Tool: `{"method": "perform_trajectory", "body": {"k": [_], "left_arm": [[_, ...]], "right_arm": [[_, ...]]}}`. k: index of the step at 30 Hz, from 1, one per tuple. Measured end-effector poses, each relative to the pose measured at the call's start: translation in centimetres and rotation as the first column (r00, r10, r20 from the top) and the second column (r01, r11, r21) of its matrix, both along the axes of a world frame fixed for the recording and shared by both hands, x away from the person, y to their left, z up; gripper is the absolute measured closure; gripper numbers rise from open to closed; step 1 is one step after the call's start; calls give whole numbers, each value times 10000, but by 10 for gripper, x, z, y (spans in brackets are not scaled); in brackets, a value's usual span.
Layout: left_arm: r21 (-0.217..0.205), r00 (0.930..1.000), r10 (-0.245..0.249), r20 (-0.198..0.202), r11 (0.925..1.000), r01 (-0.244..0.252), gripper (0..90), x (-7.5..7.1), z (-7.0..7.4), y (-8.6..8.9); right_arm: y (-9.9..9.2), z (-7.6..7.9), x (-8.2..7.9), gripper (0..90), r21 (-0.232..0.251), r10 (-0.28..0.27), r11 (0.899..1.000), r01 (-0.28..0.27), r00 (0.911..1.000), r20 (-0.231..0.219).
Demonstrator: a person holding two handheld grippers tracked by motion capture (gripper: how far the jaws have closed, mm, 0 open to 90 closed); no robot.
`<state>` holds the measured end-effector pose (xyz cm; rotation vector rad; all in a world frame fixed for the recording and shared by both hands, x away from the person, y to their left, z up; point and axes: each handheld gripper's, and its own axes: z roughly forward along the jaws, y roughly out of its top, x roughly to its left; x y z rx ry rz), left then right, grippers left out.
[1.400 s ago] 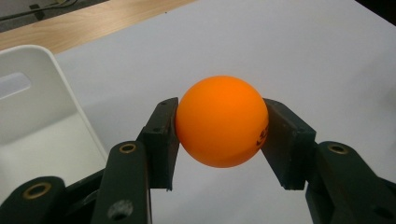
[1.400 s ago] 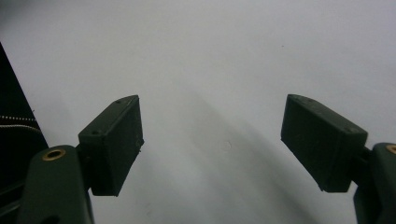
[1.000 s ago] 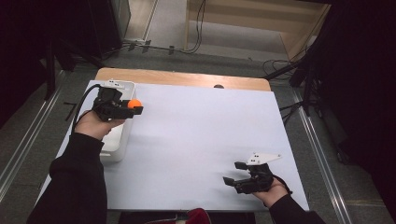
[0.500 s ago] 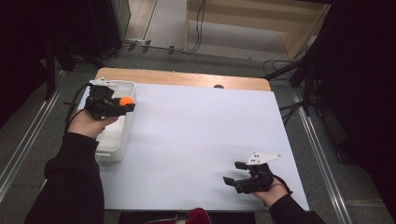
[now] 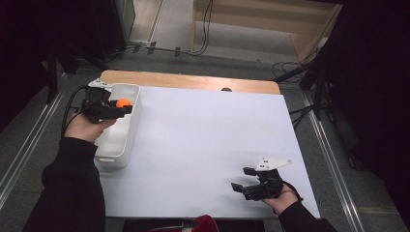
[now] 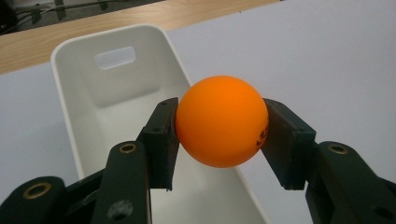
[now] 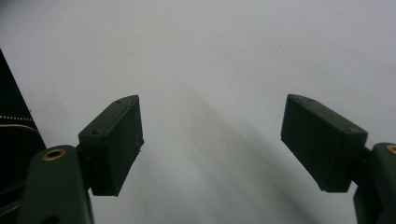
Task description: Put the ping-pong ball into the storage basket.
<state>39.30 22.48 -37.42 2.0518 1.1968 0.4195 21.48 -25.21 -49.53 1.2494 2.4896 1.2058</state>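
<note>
Across the white table (image 5: pixel 203 145), a white bin (image 5: pixel 126 140) lies along the left edge, near the far left corner. Over that bin my left gripper (image 5: pixel 126 107) is clenched on an orange ball (image 6: pixel 221 120), pads pressing both sides, the ball held above the bin's open trough. Near the front right corner, my right gripper (image 5: pixel 241 181) rests spread wide, nothing between its pads.

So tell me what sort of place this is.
Likely a lab or recording workspace: a table under a white sheet, cables trailing over grey floor, and hand-held grippers, the left gripper clamping an orange ball.
</note>
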Motion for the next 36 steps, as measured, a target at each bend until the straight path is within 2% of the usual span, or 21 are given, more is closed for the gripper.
{"method": "perform_trajectory", "body": {"k": [17, 36], "left_arm": [[48, 9983, 583, 63, 9983, -583, 501, 6, -8, 10], [350, 9938, 899, -647, 9955, -878, 500, 16, -36, 7]], "right_arm": [[1, 0, 0, 195, -13, 56, 10000, -56, 10000, -28], [2, 0, -1, 195, -108, 147, 9998, -147, 9999, 13]]}}
